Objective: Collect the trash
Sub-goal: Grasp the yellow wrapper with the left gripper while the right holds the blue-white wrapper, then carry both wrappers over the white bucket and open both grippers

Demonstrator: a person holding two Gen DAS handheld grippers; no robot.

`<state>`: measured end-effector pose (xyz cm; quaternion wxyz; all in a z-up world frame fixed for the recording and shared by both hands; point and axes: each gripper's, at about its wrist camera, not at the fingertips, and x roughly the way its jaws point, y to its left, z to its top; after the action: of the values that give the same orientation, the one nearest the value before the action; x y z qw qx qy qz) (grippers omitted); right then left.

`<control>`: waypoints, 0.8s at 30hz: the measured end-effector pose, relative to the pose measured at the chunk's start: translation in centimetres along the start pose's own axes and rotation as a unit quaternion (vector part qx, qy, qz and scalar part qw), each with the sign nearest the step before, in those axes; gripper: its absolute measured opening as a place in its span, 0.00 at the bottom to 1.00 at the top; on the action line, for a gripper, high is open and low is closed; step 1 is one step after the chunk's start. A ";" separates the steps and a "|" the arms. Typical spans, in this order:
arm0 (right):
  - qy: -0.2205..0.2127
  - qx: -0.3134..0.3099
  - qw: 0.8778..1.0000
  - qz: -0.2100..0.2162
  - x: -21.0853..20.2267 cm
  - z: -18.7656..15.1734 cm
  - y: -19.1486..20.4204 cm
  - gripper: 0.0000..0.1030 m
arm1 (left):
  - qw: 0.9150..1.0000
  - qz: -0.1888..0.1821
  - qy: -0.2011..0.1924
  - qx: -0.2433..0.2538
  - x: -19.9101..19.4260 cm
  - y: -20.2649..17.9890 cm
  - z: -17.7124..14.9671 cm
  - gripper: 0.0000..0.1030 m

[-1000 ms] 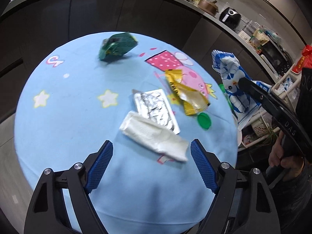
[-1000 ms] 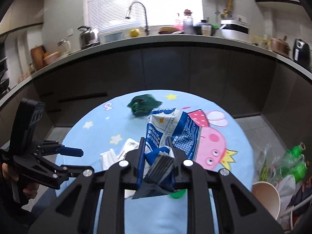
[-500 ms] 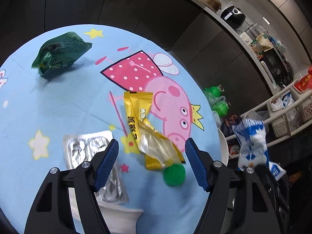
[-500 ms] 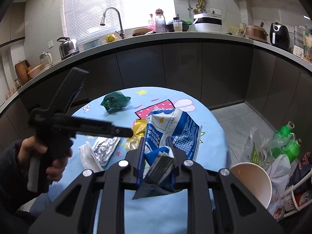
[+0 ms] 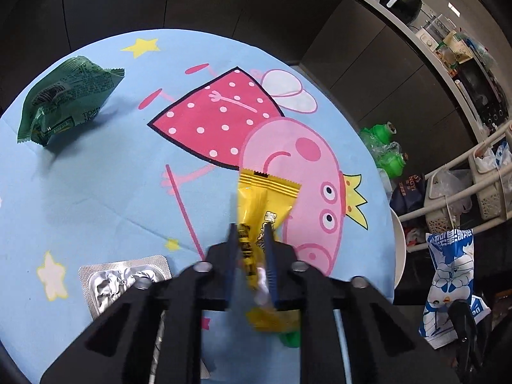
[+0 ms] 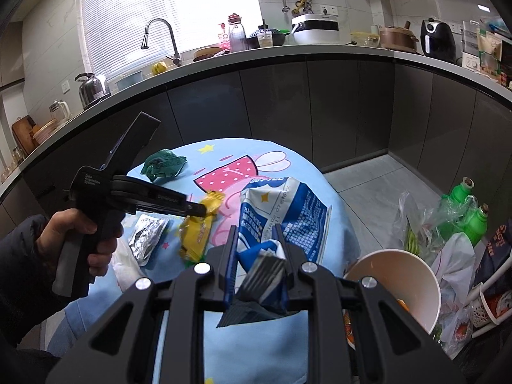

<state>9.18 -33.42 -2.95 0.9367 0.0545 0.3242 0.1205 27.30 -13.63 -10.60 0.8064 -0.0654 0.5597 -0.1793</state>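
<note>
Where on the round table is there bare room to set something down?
Bare cloth lies between the green wrapper and the foil blister pack, along the table left side. Crowded: near edge, around the yellow wrapper and left gripper.

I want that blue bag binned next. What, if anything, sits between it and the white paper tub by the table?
Nothing visible does. The right gripper holds the blue-and-white bag over the table edge, and the white paper tub stands open just to its right, with only open air between them.
</note>
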 end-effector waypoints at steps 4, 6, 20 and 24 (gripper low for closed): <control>-0.004 0.010 1.000 -0.010 -0.8 -0.3 -1.0 0.21 | 1.000 -0.016 -0.017 0.021 -1.6 -1.7 -0.4 0.04; -0.009 0.017 1.000 -0.019 -1.4 -0.4 -1.8 0.21 | 0.999 -0.027 -0.024 0.034 -2.6 -3.0 -0.4 0.04; -0.021 0.078 0.991 -0.105 -5.0 -2.1 -10.4 0.21 | 0.983 -0.115 -0.034 0.142 -3.7 -17.0 -1.0 0.04; -0.006 0.099 0.988 -0.117 -4.1 -3.7 -12.8 0.21 | 0.980 -0.122 -0.016 0.158 -1.1 -19.8 -1.3 0.04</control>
<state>6.20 -46.72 -5.72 0.9363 0.1095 0.3329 -0.0230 21.45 -31.41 -4.05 0.7874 -0.0076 0.4995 -0.3611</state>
